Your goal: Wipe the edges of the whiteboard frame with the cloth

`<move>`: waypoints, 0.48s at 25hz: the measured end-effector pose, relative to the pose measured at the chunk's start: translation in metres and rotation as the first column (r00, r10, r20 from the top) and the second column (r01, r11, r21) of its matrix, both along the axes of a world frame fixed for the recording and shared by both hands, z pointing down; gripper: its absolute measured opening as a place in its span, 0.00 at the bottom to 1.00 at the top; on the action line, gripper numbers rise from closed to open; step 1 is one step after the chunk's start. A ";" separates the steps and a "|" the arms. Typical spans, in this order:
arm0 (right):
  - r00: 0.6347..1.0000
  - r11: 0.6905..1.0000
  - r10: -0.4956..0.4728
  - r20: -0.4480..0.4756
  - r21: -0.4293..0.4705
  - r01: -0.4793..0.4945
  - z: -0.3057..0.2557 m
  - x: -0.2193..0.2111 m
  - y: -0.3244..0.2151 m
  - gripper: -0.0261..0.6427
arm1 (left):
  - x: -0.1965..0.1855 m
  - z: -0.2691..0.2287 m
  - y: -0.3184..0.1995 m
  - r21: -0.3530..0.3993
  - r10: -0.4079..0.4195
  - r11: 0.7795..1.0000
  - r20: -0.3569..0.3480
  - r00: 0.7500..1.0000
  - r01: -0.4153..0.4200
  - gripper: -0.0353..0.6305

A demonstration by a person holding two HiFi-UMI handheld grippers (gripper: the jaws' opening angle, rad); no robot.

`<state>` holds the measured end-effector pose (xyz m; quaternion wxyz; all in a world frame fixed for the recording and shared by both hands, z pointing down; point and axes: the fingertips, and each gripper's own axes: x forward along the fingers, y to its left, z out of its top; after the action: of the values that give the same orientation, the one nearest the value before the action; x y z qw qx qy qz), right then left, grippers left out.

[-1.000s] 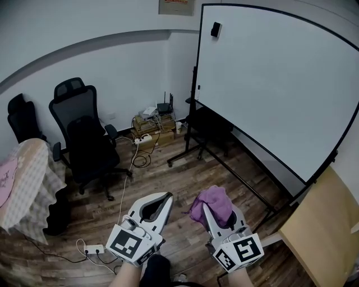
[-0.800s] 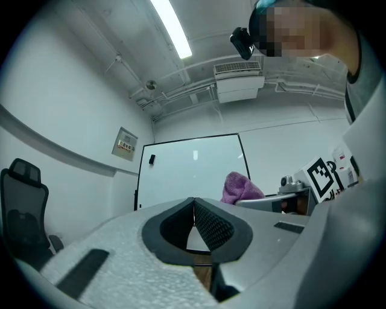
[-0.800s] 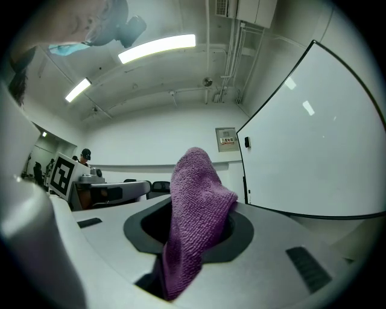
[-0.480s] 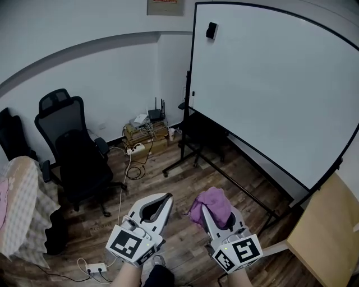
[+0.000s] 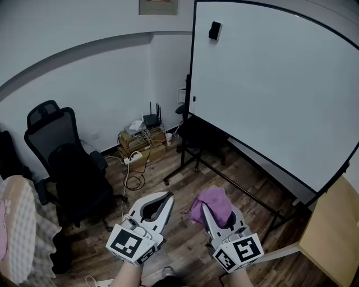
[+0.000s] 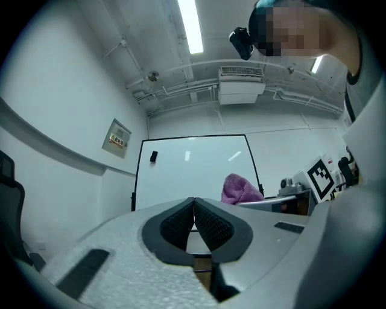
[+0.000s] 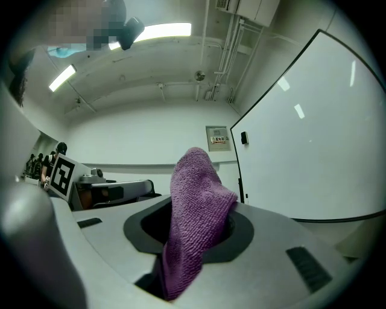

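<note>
Two grippers hang well short of the whiteboard frame (image 5: 192, 84): right gripper (image 7: 194, 202) clamped on the cloth (image 7: 196, 205) ready for wiping, left gripper (image 6: 194, 204) spare, jaws together on nothing.

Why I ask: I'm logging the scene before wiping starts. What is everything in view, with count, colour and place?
whiteboard: 1, white with black frame, on a black stand, right
small object: 1, black, on the board's upper left
cloth: 1, purple, clamped in the right gripper
office chair: 1, black, left, near the wall
boxes: small stack, brown, floor in the corner
router: 1, black, on the boxes
power strip: 1, white, by the boxes
wall sign: 1, pale, left of the board's top
wooden surface: 1, light, lower right
left gripper: grey-white, shut, empty, lower centre
right gripper: grey-white, shut on the cloth, beside the left
</note>
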<state>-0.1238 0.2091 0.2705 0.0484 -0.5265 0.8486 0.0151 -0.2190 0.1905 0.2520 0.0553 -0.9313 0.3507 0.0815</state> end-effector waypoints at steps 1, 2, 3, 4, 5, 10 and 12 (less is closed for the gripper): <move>1.000 1.000 0.004 0.002 -0.001 -0.004 0.001 -0.005 -0.007 0.21 | -0.006 0.000 -0.008 0.010 0.003 1.000 -0.001 1.000 -0.003 0.08; 1.000 1.000 0.008 0.004 -0.002 -0.008 0.002 -0.010 -0.013 0.21 | -0.011 0.000 -0.015 0.016 0.007 1.000 -0.001 1.000 -0.007 0.08; 1.000 1.000 0.012 0.005 -0.002 -0.012 0.002 -0.015 -0.019 0.21 | -0.016 0.000 -0.021 0.019 0.012 1.000 -0.001 1.000 -0.012 0.08; 1.000 1.000 0.016 0.005 -0.002 -0.016 0.003 -0.020 -0.024 0.21 | -0.021 0.000 -0.027 0.022 0.017 1.000 0.001 1.000 -0.018 0.08; 1.000 1.000 0.021 0.005 -0.001 -0.021 0.003 -0.025 -0.029 0.21 | -0.025 0.000 -0.032 0.024 0.023 0.999 0.002 1.000 -0.023 0.08; 0.999 0.999 0.038 -0.006 -0.011 -0.038 0.006 -0.041 -0.051 0.21 | -0.044 0.004 -0.059 0.010 0.031 0.999 -0.011 0.999 -0.031 0.08; 0.999 0.999 0.045 -0.008 -0.018 -0.045 0.007 -0.042 -0.060 0.21 | -0.046 0.006 -0.068 0.004 0.036 0.999 -0.016 0.999 -0.036 0.08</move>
<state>-0.1654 0.1487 0.2778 0.0400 -0.5459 0.8368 0.0107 -0.2654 0.1222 0.2581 0.0526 -0.9367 0.3340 0.0907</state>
